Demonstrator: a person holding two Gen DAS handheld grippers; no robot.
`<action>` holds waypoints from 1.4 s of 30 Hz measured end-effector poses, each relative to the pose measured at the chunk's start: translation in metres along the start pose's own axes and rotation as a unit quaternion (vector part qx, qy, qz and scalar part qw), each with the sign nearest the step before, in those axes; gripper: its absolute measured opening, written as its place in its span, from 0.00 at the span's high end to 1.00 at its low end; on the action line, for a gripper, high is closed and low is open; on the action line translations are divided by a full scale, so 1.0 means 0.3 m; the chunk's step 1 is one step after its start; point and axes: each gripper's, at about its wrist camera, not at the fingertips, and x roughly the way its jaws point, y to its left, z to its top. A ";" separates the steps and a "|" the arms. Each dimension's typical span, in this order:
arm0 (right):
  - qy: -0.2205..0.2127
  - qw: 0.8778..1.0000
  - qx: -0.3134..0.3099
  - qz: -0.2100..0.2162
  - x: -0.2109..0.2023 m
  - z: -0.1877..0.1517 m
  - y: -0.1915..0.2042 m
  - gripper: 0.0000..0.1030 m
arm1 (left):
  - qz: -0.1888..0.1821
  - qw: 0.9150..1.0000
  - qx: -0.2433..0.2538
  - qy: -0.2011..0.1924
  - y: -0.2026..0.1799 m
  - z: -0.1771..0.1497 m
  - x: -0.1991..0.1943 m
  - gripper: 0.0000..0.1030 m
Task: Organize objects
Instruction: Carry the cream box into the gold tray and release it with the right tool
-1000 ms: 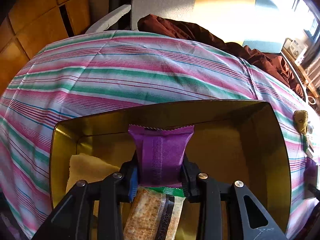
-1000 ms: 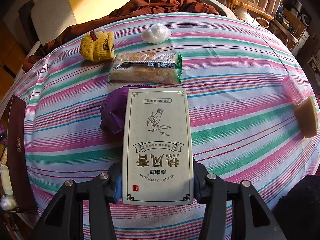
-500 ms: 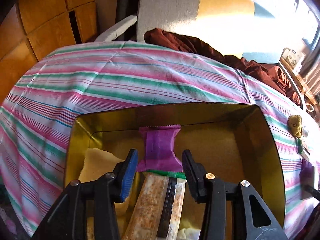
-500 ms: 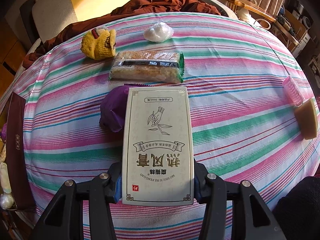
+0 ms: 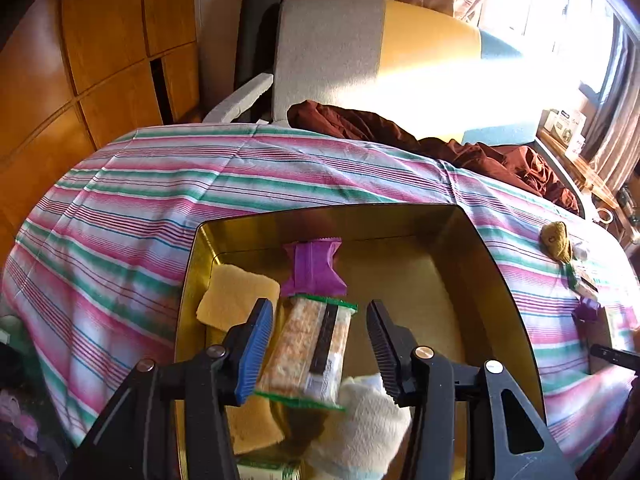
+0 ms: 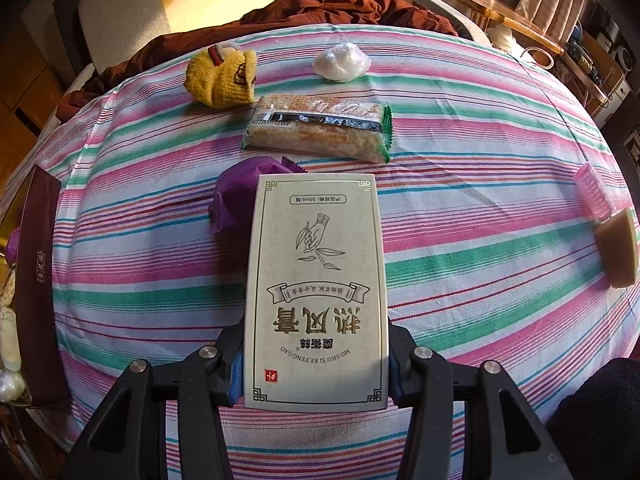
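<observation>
My left gripper (image 5: 320, 328) is open and empty above a gold tin box (image 5: 480, 264). In the box lie a purple snack packet (image 5: 314, 268), a cracker pack (image 5: 312, 350), a yellow sponge (image 5: 236, 296) and a white cloth (image 5: 360, 428). My right gripper (image 6: 316, 364) is shut on a pale green printed carton (image 6: 316, 280), held over the striped tablecloth (image 6: 480, 272). Beyond the carton lie a purple packet (image 6: 234, 198), a second cracker pack (image 6: 316, 128), a yellow knitted toy (image 6: 222, 76) and a white bag (image 6: 340, 62).
A pink comb (image 6: 592, 192) and a tan soap block (image 6: 618, 252) lie at the right edge of the table. The tin's dark outer wall (image 6: 38, 280) stands at the left edge. A brown cloth (image 5: 440, 144) and a chair (image 5: 360, 56) are behind the table.
My left gripper opened, let the purple packet go into the tin and pulled back and up. The right gripper kept hold of the carton and barely moved.
</observation>
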 end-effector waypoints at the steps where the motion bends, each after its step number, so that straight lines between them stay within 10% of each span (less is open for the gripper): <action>1: 0.000 1.000 -0.005 0.002 -0.003 -0.007 0.012 0.50 | 0.001 1.000 0.003 -0.004 -0.004 -0.010 -0.015 0.52; 18: -0.017 0.989 -0.114 0.097 -0.134 -0.162 0.303 0.51 | 0.011 0.997 0.028 -0.070 -0.061 -0.156 -0.195 0.49; 30: -0.060 0.956 -0.235 0.166 -0.231 -0.055 0.825 0.51 | 0.018 0.997 0.021 -0.074 -0.015 -0.204 -0.216 0.47; 42: -0.025 0.950 -0.283 0.132 -0.109 -0.051 1.124 0.50 | 0.024 0.998 -0.009 -0.058 0.075 -0.249 -0.195 0.45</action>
